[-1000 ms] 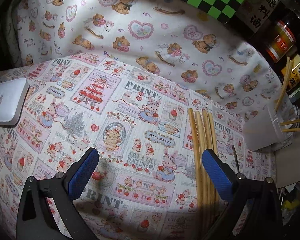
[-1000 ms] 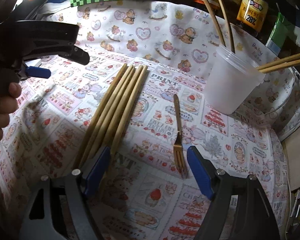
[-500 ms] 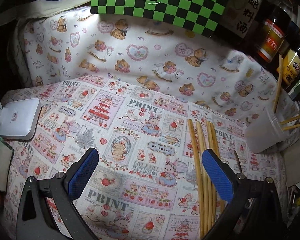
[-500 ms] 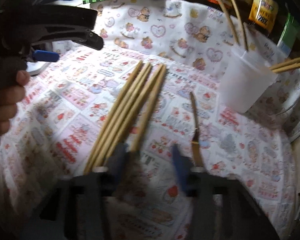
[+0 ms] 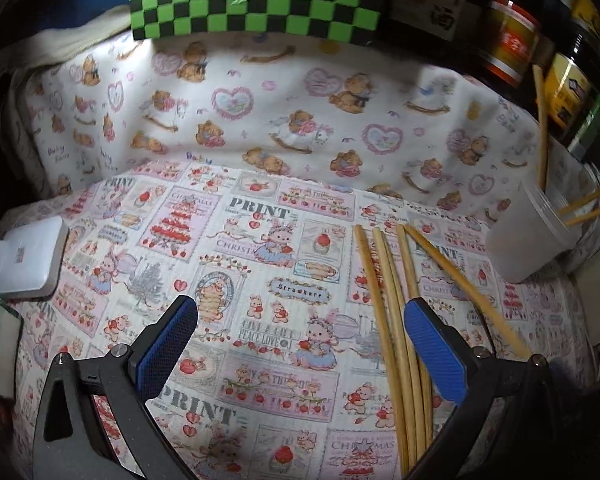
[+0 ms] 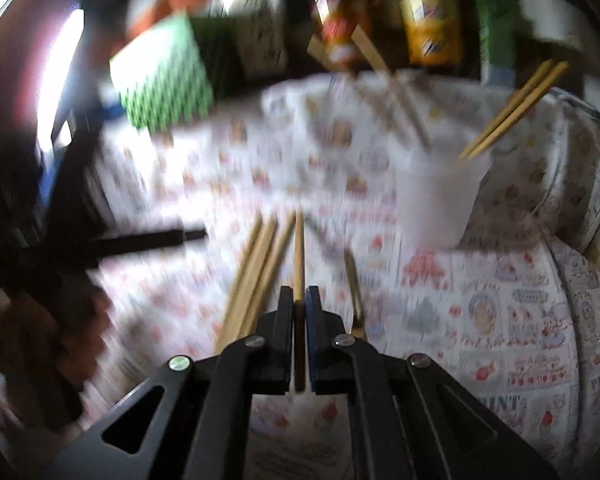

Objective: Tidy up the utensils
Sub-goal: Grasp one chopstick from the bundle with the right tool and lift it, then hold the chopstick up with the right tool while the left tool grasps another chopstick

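Standing in a white cup [image 6: 440, 196] at the far right of the printed cloth [image 5: 260, 264], several chopsticks [image 6: 512, 112] are seen leaning outward over its rim. One pale wooden chopstick [image 6: 299, 248] is clamped between the closed jaws of the right gripper [image 6: 299, 300] and points away toward the far side. Three more [image 5: 392, 312] lie side by side on the cloth, just left of it. The left gripper [image 5: 300, 344] is held wide open above the cloth, nothing between its blue pads [image 5: 434, 354].
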The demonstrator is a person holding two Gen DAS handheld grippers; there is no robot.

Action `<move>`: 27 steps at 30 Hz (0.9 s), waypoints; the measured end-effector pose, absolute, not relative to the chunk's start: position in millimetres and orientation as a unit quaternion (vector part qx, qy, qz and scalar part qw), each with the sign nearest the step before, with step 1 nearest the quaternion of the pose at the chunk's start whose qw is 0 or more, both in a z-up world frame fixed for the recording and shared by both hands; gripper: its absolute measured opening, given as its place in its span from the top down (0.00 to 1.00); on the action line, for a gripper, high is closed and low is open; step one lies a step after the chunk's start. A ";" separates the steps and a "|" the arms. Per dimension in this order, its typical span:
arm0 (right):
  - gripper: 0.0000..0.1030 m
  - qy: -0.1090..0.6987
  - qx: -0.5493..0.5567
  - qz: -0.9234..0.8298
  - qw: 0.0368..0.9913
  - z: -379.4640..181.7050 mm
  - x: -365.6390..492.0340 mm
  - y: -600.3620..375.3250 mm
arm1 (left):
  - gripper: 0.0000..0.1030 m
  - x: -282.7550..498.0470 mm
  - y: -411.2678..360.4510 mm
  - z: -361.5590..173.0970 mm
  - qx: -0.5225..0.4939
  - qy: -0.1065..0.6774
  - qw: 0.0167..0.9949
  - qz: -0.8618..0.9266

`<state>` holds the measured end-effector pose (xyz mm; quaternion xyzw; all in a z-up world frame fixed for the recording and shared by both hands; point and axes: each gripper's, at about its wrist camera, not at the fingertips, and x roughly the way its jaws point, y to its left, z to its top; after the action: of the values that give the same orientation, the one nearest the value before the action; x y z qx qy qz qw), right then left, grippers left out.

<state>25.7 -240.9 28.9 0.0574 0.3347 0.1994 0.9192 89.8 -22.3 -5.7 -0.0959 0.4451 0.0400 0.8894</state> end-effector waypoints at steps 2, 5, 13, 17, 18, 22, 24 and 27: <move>0.95 0.287 0.072 0.189 0.936 41.9 19.2 -251.6 | 0.01 88.8 -24.1 -3.6 -0.092 0.438 0.893 0.038; 0.95 0.206 0.071 0.168 0.961 60.9 1.9 -258.9 | 0.01 88.8 -27.0 -3.5 -0.086 0.437 0.895 0.034; 0.95 0.109 0.093 0.157 0.977 91.1 -21.5 -281.2 | 0.06 103.0 -35.9 -0.7 -0.074 0.404 0.911 0.039; 0.95 0.103 0.096 0.155 0.978 92.9 -22.9 -283.1 | 0.29 119.1 -50.3 -3.2 -0.043 0.403 0.914 0.026; 0.95 0.106 0.094 0.158 0.977 93.9 -21.6 -282.7 | 0.32 123.2 -52.6 -6.5 -0.047 0.413 0.910 0.014; 0.95 0.106 0.087 0.158 0.978 89.8 -22.3 -281.9 | 0.55 136.1 -61.0 -26.6 -0.052 0.459 0.887 -0.004; 0.95 0.113 0.090 0.163 0.976 88.8 -20.6 -281.5 | 0.60 138.9 -63.9 -31.2 -0.043 0.465 0.884 -0.004; 0.95 0.135 0.090 0.179 0.970 84.4 -14.8 -279.0 | 0.65 140.5 -61.2 -34.3 -0.062 0.471 0.880 -0.015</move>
<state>-14.8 -279.0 84.4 0.0905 0.1349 0.1789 0.9704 140.5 -61.2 -34.3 -0.0619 0.4712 -0.0152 0.8797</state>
